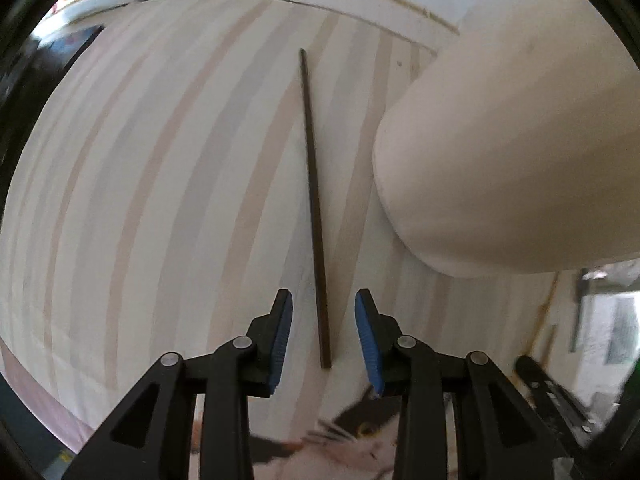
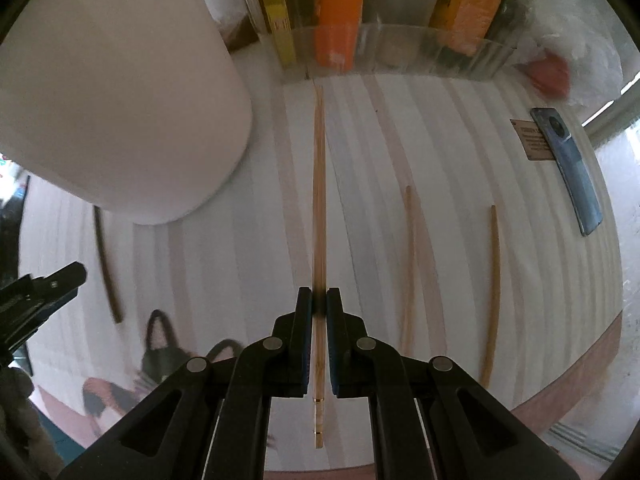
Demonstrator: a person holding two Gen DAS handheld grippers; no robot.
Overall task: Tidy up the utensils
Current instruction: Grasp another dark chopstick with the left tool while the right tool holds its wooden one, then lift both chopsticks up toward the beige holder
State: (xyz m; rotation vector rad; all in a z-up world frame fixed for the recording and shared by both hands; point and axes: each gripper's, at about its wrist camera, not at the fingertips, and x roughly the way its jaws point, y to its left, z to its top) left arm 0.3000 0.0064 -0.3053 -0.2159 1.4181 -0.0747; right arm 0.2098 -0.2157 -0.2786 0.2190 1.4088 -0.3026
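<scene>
A dark chopstick (image 1: 316, 208) lies on the striped table, and its near end sits between the blue pads of my left gripper (image 1: 323, 300). The jaws stand apart and clear of it on both sides. My right gripper (image 2: 319, 294) points down at the table, shut on a light bamboo chopstick (image 2: 319, 184) that runs away from me toward the clear tray. Two more bamboo chopsticks (image 2: 408, 268) (image 2: 494, 292) lie to its right. The right wrist view also shows the dark chopstick (image 2: 106, 264) and the left gripper (image 2: 44, 292) at far left.
A tall white container (image 1: 500, 160) (image 2: 120, 100) stands between the two grippers, close to the dark chopstick. A clear tray (image 2: 400, 48) of bottles and boxes lines the back. A blue phone (image 2: 568, 168) lies at the right, and the table's edge (image 2: 580, 380) curves below it.
</scene>
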